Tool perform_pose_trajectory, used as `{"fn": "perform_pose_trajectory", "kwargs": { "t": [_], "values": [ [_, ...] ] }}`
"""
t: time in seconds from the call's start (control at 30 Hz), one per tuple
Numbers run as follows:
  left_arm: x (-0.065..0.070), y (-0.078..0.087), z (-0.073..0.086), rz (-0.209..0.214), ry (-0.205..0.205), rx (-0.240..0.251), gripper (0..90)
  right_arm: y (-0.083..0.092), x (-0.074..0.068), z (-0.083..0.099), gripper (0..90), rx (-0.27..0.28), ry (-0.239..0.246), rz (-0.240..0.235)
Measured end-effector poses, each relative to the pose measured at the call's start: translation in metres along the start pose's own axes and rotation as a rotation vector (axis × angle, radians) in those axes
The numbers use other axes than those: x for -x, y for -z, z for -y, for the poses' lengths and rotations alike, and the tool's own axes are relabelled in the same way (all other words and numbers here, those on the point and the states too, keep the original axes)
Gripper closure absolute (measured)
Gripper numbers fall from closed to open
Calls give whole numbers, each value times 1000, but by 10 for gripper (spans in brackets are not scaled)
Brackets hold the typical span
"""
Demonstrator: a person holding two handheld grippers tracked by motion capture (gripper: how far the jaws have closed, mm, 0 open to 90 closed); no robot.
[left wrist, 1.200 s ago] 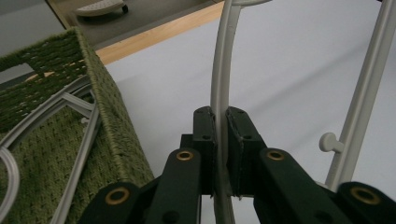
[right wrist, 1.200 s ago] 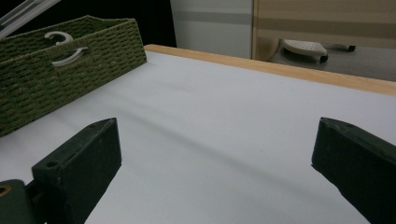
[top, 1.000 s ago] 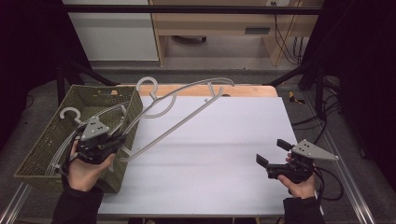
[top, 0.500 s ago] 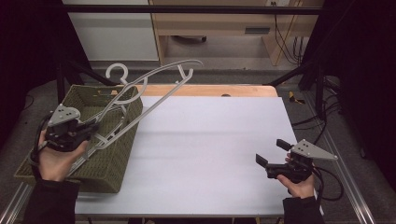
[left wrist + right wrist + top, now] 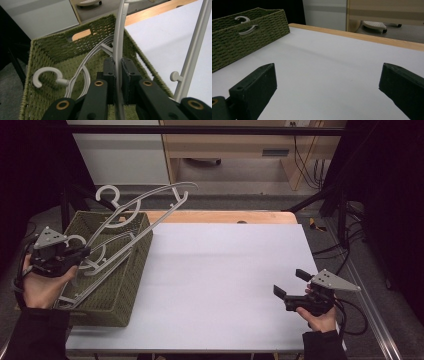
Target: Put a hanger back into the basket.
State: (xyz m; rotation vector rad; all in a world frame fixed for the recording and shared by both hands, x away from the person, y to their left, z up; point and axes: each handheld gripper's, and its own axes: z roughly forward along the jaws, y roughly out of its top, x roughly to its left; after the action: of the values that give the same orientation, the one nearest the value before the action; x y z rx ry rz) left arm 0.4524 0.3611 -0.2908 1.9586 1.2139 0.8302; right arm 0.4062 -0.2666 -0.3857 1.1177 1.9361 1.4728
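Note:
A grey plastic hanger (image 5: 106, 187) slants up out of the green woven basket (image 5: 116, 290) at the table's left, its hook above the basket's far rim. My left gripper (image 5: 82, 254) is shut on one of its thin arms near the basket's left side. In the left gripper view the jaws (image 5: 118, 62) pinch that grey arm (image 5: 119, 37), and the hanger's straight bar (image 5: 193, 50) runs past on the right. At least one more hanger (image 5: 47, 76) lies inside the basket (image 5: 62, 50). My right gripper (image 5: 287, 292) is open above the white tabletop, front right; its jaws (image 5: 328, 85) stand wide apart with nothing between them.
The white tabletop (image 5: 225, 270) stretches between the basket and the right hand, with a wooden strip (image 5: 220, 216) along its far edge. A black frame bar (image 5: 210, 130) crosses overhead. In the right gripper view the basket (image 5: 244, 42) stands far left, a hook (image 5: 243, 18) showing through its handle hole.
My left gripper has moved left across the basket with the hanger in its jaws, and the hanger's hook and arms swung left with it. The right gripper has stayed put.

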Motion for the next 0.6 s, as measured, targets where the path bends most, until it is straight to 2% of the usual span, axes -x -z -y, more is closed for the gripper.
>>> {"fn": "perform_pose_trajectory", "kwargs": {
  "t": [0.3, 0.6],
  "values": [
    [-24, -5, 16, -55, 17, -43, 827, -2, 0, 1, 17, -2, 0, 1],
    [-46, -9, 37, -104, 16, -94, 827, -3, -1, 1, 16, -9, -1, 2]
  ]
}}
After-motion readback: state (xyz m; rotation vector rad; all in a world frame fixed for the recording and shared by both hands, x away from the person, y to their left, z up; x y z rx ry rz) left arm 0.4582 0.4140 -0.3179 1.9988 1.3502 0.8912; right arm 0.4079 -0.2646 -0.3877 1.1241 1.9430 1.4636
